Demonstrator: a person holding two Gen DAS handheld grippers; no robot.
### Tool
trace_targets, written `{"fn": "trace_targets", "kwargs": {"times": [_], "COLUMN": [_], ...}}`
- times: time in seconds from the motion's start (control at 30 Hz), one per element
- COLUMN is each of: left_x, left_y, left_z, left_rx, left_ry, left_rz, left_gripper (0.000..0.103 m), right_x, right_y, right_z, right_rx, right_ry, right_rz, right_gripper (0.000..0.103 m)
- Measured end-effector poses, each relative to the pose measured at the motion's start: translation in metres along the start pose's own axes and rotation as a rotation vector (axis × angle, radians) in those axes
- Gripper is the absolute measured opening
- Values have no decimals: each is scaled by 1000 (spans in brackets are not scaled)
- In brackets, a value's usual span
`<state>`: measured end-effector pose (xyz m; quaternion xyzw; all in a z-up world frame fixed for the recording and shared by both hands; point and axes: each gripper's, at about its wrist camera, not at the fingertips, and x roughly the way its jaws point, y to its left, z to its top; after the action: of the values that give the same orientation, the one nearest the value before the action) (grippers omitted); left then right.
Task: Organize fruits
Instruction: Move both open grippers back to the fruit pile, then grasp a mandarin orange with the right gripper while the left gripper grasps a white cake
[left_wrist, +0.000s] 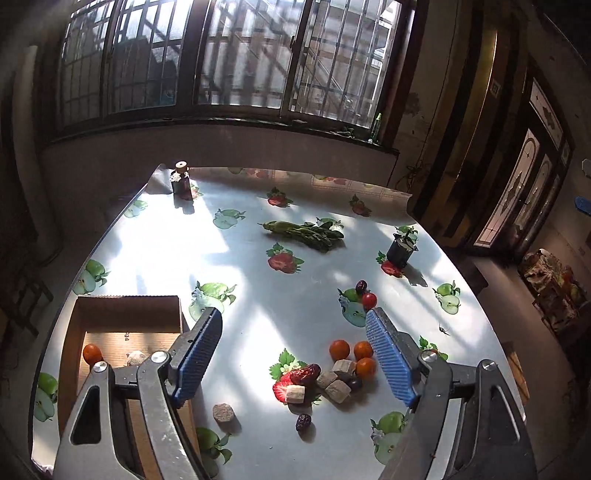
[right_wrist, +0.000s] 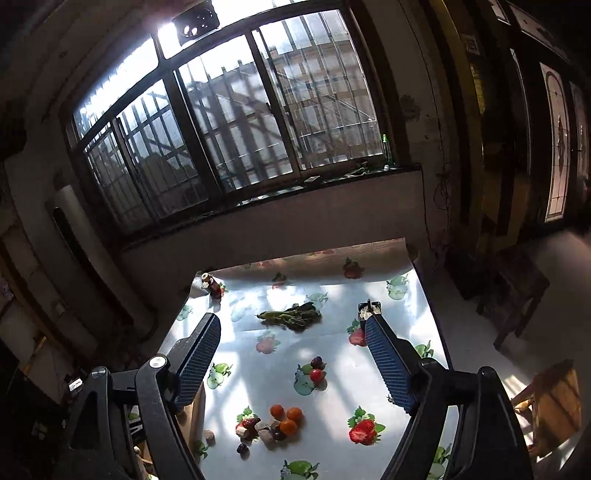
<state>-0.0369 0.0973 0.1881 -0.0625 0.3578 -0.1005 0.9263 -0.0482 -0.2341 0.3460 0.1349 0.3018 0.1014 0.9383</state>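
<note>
Left gripper (left_wrist: 295, 354) and right gripper (right_wrist: 291, 360) fingers spread, empty; left finger (left_wrist: 199, 354) hides part of the cardboard box (left_wrist: 125, 314); its near end is cut off.

text: none legible | bottle (left_wrist: 181, 181) label: perhaps printed, too blurred

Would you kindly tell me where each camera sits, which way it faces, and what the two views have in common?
Left wrist: on the left hand-held gripper, low over the table, facing the window; its open blue fingers frame the box and fruit pile.
Right wrist: on the right hand-held gripper, higher and farther back, facing the window; its open fingers show.
Shared: fruit pile, greens, red tomato.
</note>
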Motion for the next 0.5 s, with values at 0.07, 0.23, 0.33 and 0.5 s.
{"fn": "trace_targets", "kwargs": {"times": [0.07, 0.23, 0.33, 0.5], "left_x": [31, 94, 118, 134], "left_y": [5, 19, 27, 34], "left_z": [-17, -71, -92, -108], "left_rx": [-23, -57, -87, -110], "left_ry": [79, 229, 307, 332], "left_rz": [-19, -9, -31, -42], "left_gripper": [79, 63, 53, 53], "right_x": [35, 129, 179, 230], "right_y": [-14, -22, -28, -28], "right_z": [-35, -149, -198, -239], "right_rx": [3, -95, -43, 17], "right_ry": [50, 203, 299, 382], "right_rz": [26, 40, 106, 146], "right_gripper": [85, 47, 35, 35]}}
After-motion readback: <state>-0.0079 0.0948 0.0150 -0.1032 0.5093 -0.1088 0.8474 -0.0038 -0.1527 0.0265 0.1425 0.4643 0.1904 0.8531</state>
